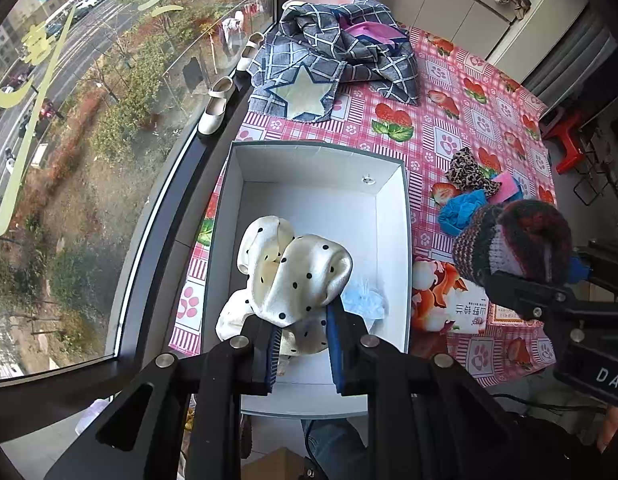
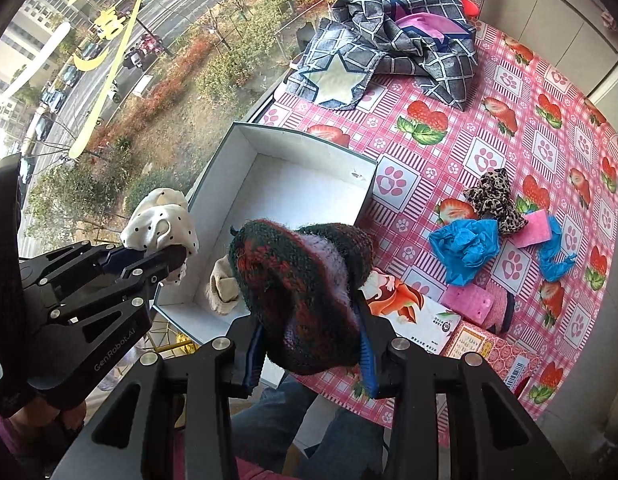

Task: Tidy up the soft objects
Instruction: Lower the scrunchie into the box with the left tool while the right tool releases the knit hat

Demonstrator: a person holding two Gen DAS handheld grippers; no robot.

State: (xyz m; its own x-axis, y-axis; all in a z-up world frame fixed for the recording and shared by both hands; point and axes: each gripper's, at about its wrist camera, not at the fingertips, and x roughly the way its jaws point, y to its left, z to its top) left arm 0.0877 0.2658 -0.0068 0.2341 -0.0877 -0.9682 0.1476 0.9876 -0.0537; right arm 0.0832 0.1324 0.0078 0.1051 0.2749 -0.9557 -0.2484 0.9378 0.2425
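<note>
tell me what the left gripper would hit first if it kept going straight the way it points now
Most likely the floor of the white box: the left gripper, shut on the polka-dot cloth, points down into it. Depth is unclear, and the light blue item lies just right of that line.

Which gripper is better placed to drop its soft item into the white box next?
Probably the left gripper: its polka-dot cloth already hangs over the open white box. The right gripper, holding the knitted hat, sits near the box's corner, partly above the tablecloth.
</note>
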